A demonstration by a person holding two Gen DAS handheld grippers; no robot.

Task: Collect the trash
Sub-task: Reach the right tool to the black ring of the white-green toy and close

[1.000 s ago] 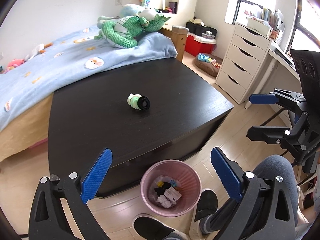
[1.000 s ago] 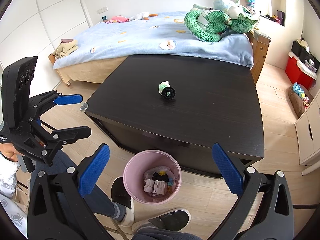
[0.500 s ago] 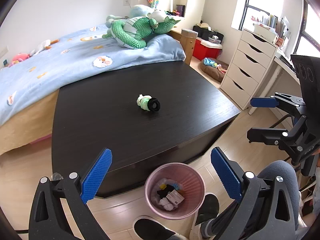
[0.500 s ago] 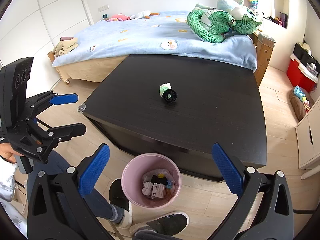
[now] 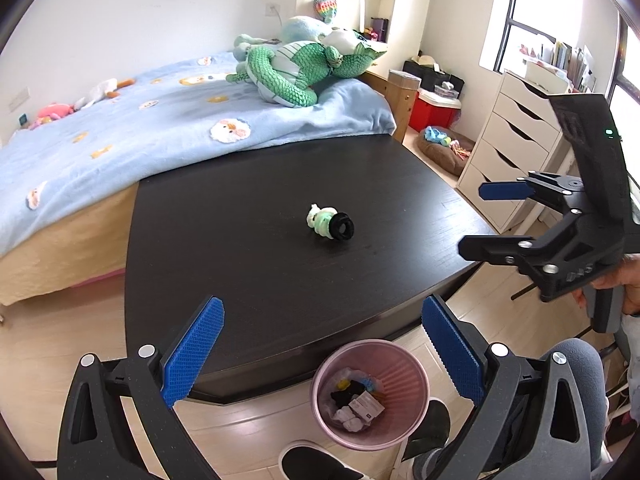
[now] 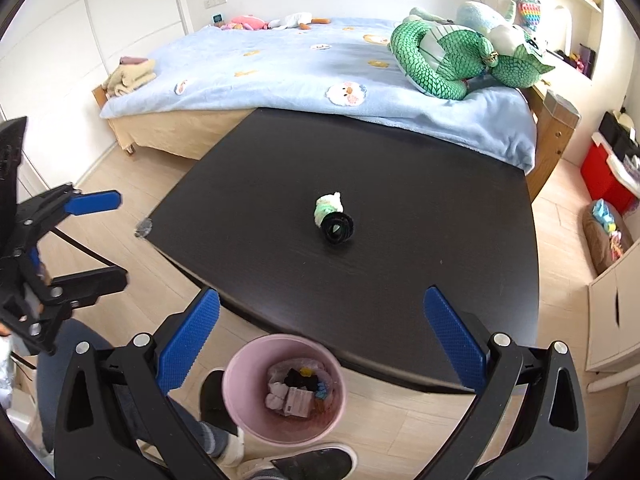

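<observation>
Both rigs have lifted and tipped toward the black table point(image 5: 248, 280) over the last second, so the reach looks underway. Pink bin point(image 5: 370, 394) on the floor at its near edge, already part full. Left gripper point(image 5: 322, 354) and right gripper point(image 6: 322, 346): jaws wide, empty. Last trash, a green-white wad with black ring point(image 5: 331, 225), mid-table. No legible labels.

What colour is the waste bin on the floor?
Pink; the waste bin shows best in the right wrist view.
</observation>
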